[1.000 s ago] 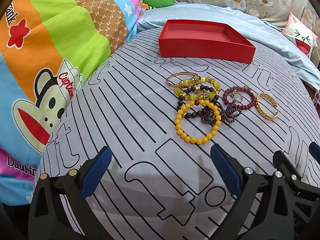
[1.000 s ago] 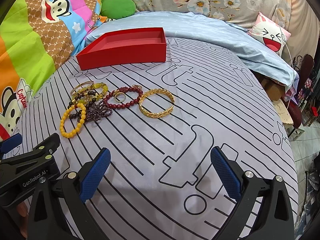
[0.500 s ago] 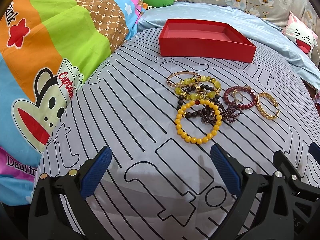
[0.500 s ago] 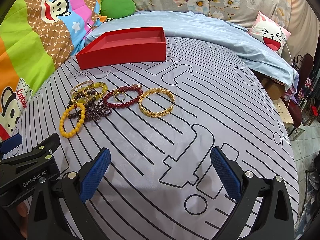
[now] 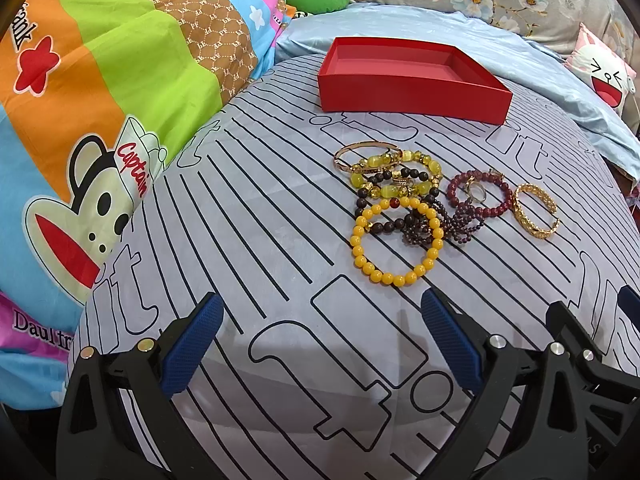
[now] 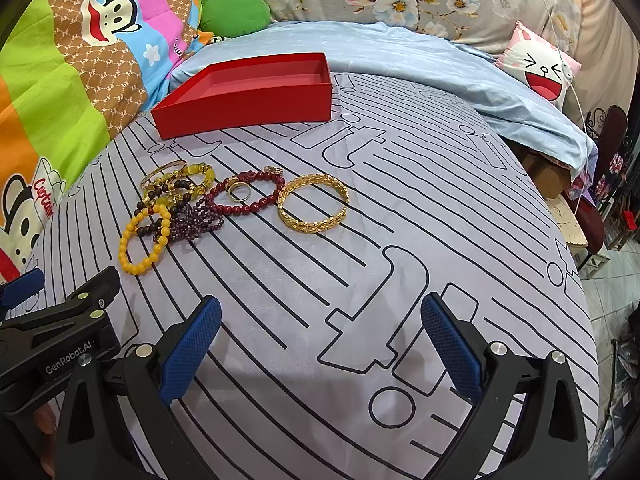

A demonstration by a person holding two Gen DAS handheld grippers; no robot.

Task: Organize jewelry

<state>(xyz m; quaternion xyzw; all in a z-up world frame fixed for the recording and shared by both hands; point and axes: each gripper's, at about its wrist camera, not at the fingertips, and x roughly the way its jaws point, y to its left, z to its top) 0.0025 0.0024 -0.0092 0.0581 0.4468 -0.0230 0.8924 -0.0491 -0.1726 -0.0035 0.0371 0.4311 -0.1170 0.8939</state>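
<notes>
Partly tangled, the bracelet heap (image 5: 416, 200) hides its strands; both hand-held grippers, left (image 5: 324, 340) and right (image 6: 320, 340), gape empty.

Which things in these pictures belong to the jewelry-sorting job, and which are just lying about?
Belongs to the job:
red box
yellow bead bracelet
gold bangle
dark red bead bracelet
ring

Just lying about:
green cushion
bunny pillow
monkey blanket

"GenRobot.AI" on left gripper (image 6: 20, 286) | "Captain", "Daul…" on cartoon quilt (image 5: 100, 92)
</notes>
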